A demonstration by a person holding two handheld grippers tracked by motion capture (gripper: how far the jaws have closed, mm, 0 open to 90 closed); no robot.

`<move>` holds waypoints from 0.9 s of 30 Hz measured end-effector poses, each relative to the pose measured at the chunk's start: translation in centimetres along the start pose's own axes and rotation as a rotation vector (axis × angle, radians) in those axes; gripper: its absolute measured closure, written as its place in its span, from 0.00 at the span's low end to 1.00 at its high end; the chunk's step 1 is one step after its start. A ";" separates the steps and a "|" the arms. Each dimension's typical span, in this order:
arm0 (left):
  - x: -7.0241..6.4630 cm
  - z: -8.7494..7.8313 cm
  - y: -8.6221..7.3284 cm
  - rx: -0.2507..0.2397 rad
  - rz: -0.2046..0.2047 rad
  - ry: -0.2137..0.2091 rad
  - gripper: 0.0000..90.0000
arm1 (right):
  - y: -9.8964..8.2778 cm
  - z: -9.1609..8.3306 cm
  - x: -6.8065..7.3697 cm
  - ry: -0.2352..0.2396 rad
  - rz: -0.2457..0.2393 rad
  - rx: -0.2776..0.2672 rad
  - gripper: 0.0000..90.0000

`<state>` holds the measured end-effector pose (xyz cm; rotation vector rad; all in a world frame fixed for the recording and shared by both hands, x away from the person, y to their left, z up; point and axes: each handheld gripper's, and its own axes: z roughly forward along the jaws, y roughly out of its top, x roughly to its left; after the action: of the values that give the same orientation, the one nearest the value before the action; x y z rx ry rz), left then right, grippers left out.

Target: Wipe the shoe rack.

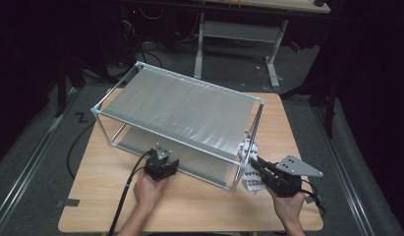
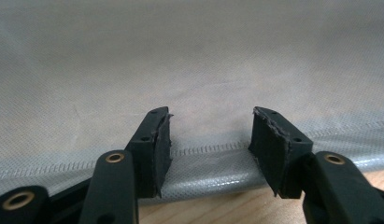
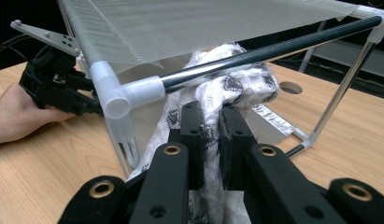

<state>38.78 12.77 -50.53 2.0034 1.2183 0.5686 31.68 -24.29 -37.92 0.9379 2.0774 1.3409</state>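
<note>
Right gripper view: patterned white cloth pinched between the right gripper jaws, bunched and hanging at the open end of the rack, just under the dark crossbar and beside the white corner joint. In the high view the cloth sits at the rack's near right corner, above the wooden table. Step in hand, by my reading: feeding the cloth into the lower tier, between the two grey fabric shelves. Next move calls for passing the bundle under the crossbar without snagging the post. Left gripper is braced at the rack's front edge, hand low on the table; its jaws stand spread on either side of the lower shelf hem, pads not pressing. Right forearm comes in from the near edge, angled toward the corner.
</note>
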 end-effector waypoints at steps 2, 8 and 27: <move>0.0 0.0 0.0 0.000 0.001 0.001 0.53 | 0.1 0.2 -0.3 -0.010 0.006 0.001 0.91; 0.0 0.0 0.0 0.000 -0.001 -0.001 0.53 | 1.0 1.8 -2.2 -0.051 0.037 0.006 0.91; 0.0 0.0 0.0 0.000 -0.005 -0.003 0.53 | 4.5 8.3 -10.1 -0.218 0.133 0.055 0.91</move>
<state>38.80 12.78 -50.53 2.0003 1.2209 0.5627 45.34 -25.95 -36.69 1.2075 1.9236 1.1913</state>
